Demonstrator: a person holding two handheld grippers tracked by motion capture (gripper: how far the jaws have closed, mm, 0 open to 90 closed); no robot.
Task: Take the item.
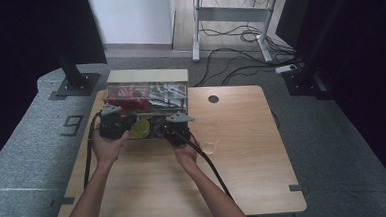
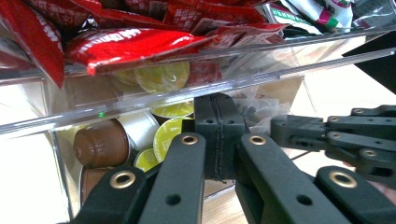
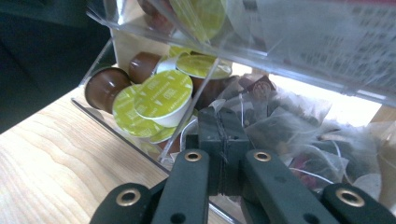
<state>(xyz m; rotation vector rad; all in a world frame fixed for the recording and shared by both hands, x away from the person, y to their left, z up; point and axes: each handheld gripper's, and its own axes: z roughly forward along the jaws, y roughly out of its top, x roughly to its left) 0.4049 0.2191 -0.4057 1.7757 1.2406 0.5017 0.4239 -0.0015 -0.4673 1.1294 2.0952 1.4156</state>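
Observation:
A clear acrylic organizer (image 1: 147, 86) stands at the table's far left. Its upper tier holds red packets (image 2: 130, 44) and white packets (image 1: 168, 96). The lower tier holds yellow-lidded capsules (image 3: 163, 95) and brown capsules (image 2: 95, 144), with tea bags (image 3: 289, 126) in the compartment beside them. My left gripper (image 2: 219, 116) is shut, its tips right at the capsule compartment's front. My right gripper (image 3: 219, 135) is shut with nothing seen between the pads, and it sits at the divider between capsules and tea bags. Both grippers (image 1: 112, 123) (image 1: 177, 127) are side by side at the organizer's front.
The wooden table (image 1: 244, 171) has a round cable hole (image 1: 213, 99) and a small clear object (image 1: 210, 146) right of my right hand. A black stand base (image 1: 74, 85) sits beyond the table's left corner. Desk legs and cables (image 1: 237, 41) lie on the floor behind.

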